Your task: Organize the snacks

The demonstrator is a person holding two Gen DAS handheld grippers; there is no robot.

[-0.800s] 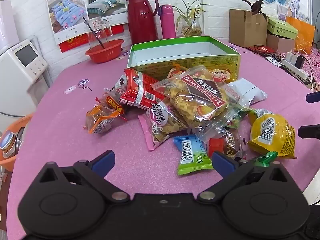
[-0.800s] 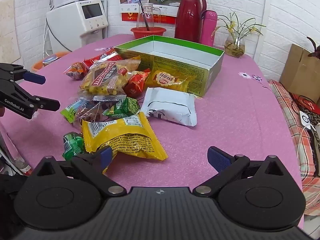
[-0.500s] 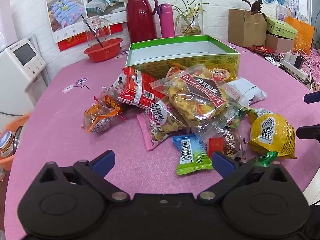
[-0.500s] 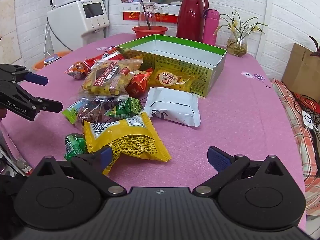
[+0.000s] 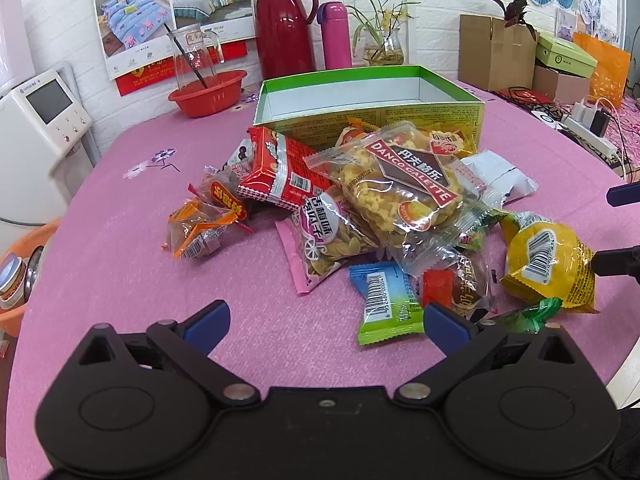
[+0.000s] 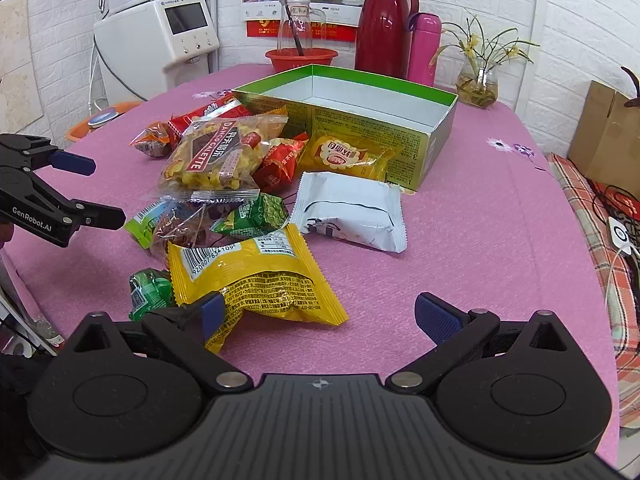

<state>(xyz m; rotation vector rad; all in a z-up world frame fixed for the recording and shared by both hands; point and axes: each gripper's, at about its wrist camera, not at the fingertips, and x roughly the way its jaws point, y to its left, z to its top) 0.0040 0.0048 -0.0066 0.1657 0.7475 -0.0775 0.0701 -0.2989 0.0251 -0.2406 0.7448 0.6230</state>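
A heap of snack packets lies on the pink table before an open green box [image 5: 372, 110], seen too in the right wrist view [image 6: 376, 132]. On top is a clear Danco Galette bag [image 5: 404, 184]. Around it are a red pack [image 5: 280, 172], a blue-green packet [image 5: 384, 296], a yellow bag [image 6: 256, 276] and a white packet [image 6: 352, 208]. My left gripper [image 5: 326, 322] is open and empty, just short of the blue-green packet. My right gripper [image 6: 320, 316] is open, its left finger over the yellow bag's near edge.
A red thermos [image 5: 284, 28], pink flask [image 5: 336, 36], plant vase [image 5: 384, 44] and red bowl [image 5: 208, 94] stand behind the box. A white appliance [image 5: 36, 128] is at the left. Cardboard boxes [image 5: 496, 56] and a power strip [image 5: 588, 136] sit at the right.
Both grippers have edged forward toward the heap, still open. The snacks have not moved.
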